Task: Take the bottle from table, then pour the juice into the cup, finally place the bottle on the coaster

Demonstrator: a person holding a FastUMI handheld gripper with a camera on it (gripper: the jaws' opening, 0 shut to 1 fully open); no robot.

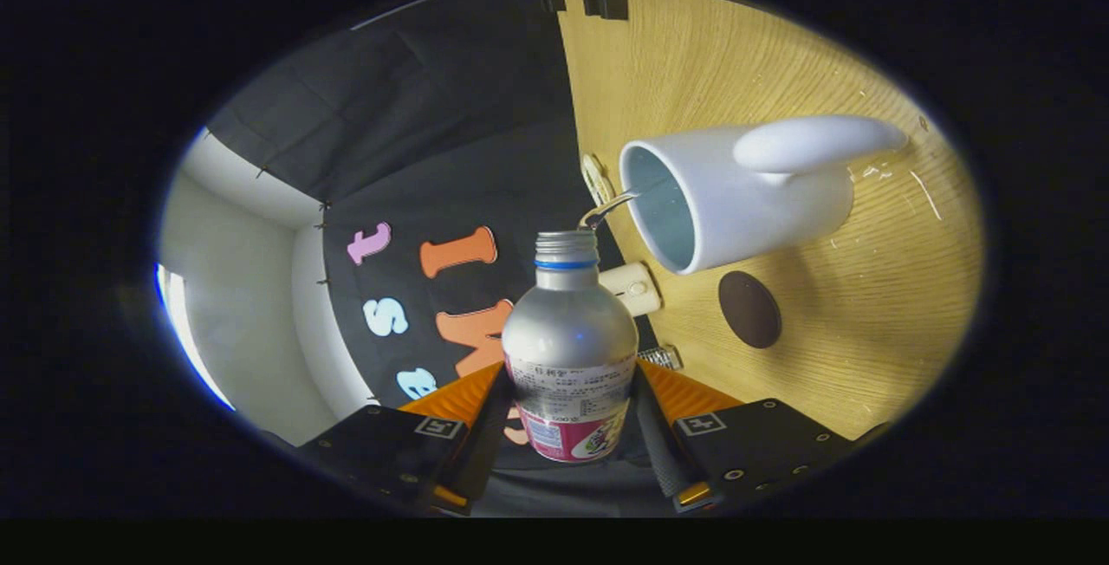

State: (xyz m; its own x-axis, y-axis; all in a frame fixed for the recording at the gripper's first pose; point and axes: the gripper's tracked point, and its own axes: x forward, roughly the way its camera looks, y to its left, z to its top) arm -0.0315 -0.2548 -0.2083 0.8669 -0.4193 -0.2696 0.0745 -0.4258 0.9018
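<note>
The bottle (569,348) carries a paper label around its lower body, but the print on it is too small and blurred to make out. The upper band of the label is pale with rows of fine dark characters; the lower band is pink and white with a picture that cannot be identified. No brand name or number can be made out on it. Each side of the claw (567,413), whose fingers press against the bottle's two sides, bears a small square black-and-white marker (698,423) with a blocky pattern rather than letters. The white cup (736,201) is plain, and the brown coaster (749,308) on the tabletop (866,331) bears no writing.
</note>
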